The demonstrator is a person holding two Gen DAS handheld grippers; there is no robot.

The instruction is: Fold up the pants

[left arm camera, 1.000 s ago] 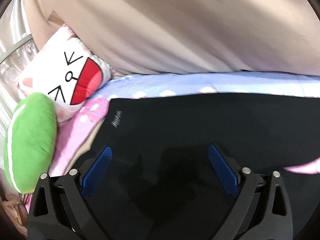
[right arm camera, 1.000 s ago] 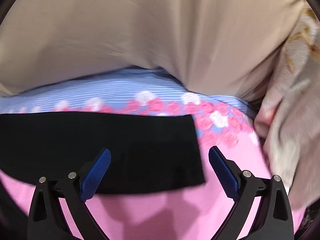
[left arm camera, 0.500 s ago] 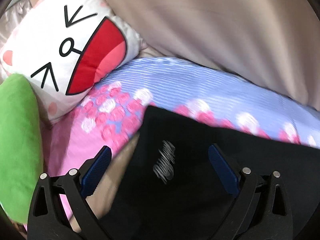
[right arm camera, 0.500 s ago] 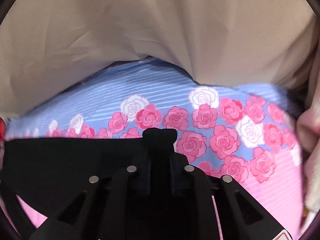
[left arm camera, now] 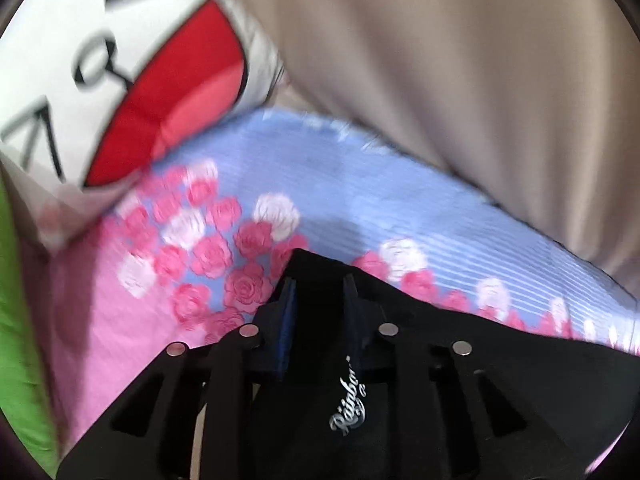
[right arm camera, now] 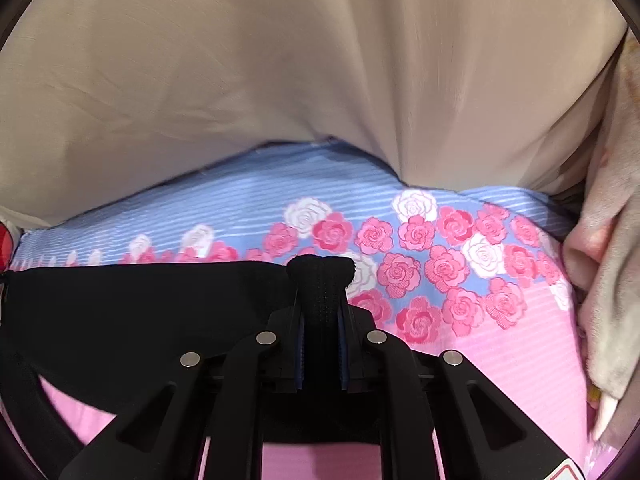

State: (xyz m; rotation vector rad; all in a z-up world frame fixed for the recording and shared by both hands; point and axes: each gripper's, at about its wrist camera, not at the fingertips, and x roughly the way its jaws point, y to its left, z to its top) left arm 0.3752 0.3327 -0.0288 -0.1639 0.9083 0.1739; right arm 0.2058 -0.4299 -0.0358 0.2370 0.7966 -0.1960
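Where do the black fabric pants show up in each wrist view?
Left wrist: black fabric pants, lower right, corner pinched in the left tool.
Right wrist: lower left, corner bunched in the right tool.
Shared landmark: rose-printed pink and blue bedsheet.

The left gripper (left arm camera: 320, 292), spread wide a second ago over the middle of the black pants (left arm camera: 500, 392), is now brought to their corner near the rose border of the bedsheet (left arm camera: 360, 200), and its jaws have just been closing on the cloth there. The right gripper (right arm camera: 322, 300), open a second ago, is now clamped on the opposite corner, and a bunched fold of fabric is pinched between its pads.
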